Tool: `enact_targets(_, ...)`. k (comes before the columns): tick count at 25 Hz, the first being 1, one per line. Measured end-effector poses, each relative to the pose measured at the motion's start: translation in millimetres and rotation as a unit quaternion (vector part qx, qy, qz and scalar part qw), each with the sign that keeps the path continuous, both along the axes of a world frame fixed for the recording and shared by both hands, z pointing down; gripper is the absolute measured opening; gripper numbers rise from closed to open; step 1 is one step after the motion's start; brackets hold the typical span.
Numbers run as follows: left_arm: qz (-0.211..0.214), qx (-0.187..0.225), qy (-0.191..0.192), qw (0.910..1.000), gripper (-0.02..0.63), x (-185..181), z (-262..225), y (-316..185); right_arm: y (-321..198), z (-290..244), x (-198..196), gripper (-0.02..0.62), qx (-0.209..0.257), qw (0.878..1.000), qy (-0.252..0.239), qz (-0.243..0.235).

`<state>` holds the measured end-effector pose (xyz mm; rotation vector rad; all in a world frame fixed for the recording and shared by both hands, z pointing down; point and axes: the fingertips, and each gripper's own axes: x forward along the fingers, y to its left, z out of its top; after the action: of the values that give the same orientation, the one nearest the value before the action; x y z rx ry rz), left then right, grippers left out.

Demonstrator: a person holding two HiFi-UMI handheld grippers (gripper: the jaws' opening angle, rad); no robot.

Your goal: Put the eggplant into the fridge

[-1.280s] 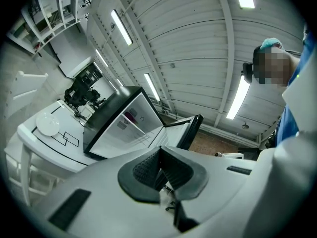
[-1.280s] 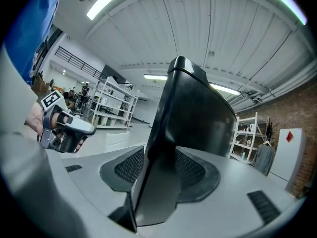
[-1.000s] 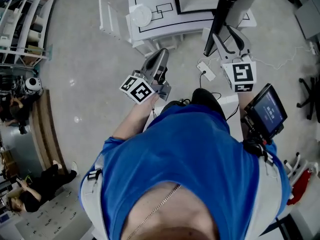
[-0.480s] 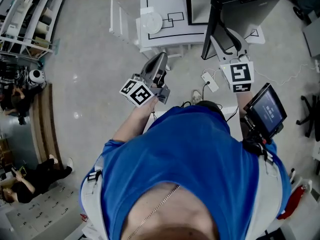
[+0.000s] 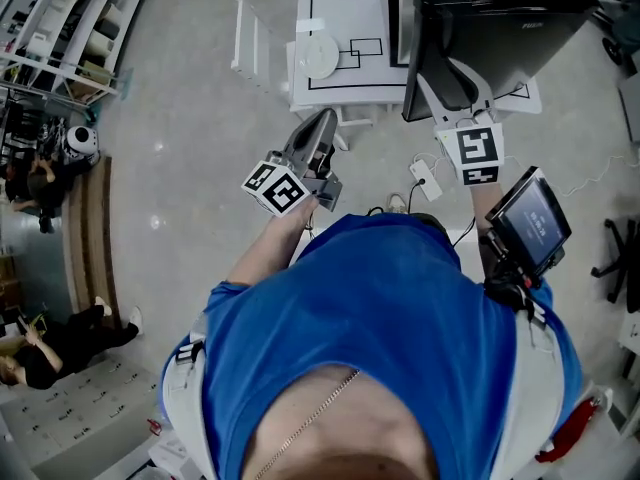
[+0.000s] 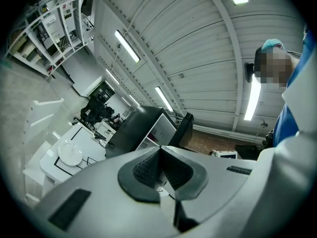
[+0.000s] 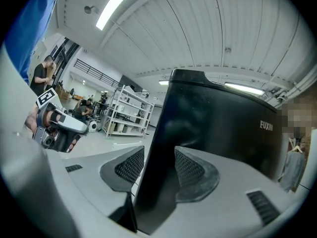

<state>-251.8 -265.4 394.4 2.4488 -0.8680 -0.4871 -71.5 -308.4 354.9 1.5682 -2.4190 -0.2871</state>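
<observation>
Head view: over the last second the white surface (image 5: 372, 68) and the black fridge (image 5: 510, 18) standing on its right part have slid lower and nearer in the frame, so the person seems to have stepped up to them. A white plate (image 5: 322, 56) lies near the surface's left edge. The right gripper (image 5: 462, 86) has kept its place at the fridge's near left side. The left gripper (image 5: 326, 118) still points toward the surface's near edge, short of it. No eggplant shows here.

Left gripper view: the left gripper (image 6: 161, 168) has its pads pressed together with nothing between them. Beyond them the fridge (image 6: 133, 130) shows a pale interior, so it looks to be open. The plate (image 6: 69, 153) sits alone near the surface's (image 6: 49, 166) edge.

Right gripper view: the right gripper (image 7: 154, 168) straddles the edge of the fridge door (image 7: 208, 128), one pad on each face, and appears clamped on it.

The eggplant is in none of the three views, so its place cannot be told. As I judge it, the approach and the hold on the door have got the fridge ready, while fetching the eggplant remains undone.
</observation>
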Motion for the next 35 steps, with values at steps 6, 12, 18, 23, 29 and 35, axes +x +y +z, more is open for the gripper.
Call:
enact_targets(6,-0.014,0.004,0.001,0.9999,0.008,-6,-8,1,-9,-6,-7,0.199,0.007,1.0,-0.004,-0.01)
enact_targets(12,-0.026,0.01,-0.001,0.9996,0.008,-7,-10,-15,-38,-8,-10,0.199,0.008,1.0,-0.002,-0.02)
enact_targets(18,-0.042,0.013,0.001,0.999,0.008,-9,-12,-26,-61,-11,-9,0.199,0.012,1.0,0.0,-0.027)
enact_targets(23,-0.057,0.014,-0.002,0.9983,0.008,-15,-11,-31,-76,-12,-8,0.199,0.015,0.999,-0.003,-0.03)
enact_targets(29,-0.076,0.015,0.004,0.997,0.008,-22,-12,-38,-96,-13,-7,0.199,0.02,0.999,-0.004,-0.032)
enact_targets(35,-0.089,0.014,-0.001,0.9959,0.008,-29,-12,-41,-112,-15,-5,0.199,0.02,0.999,-0.005,-0.027)
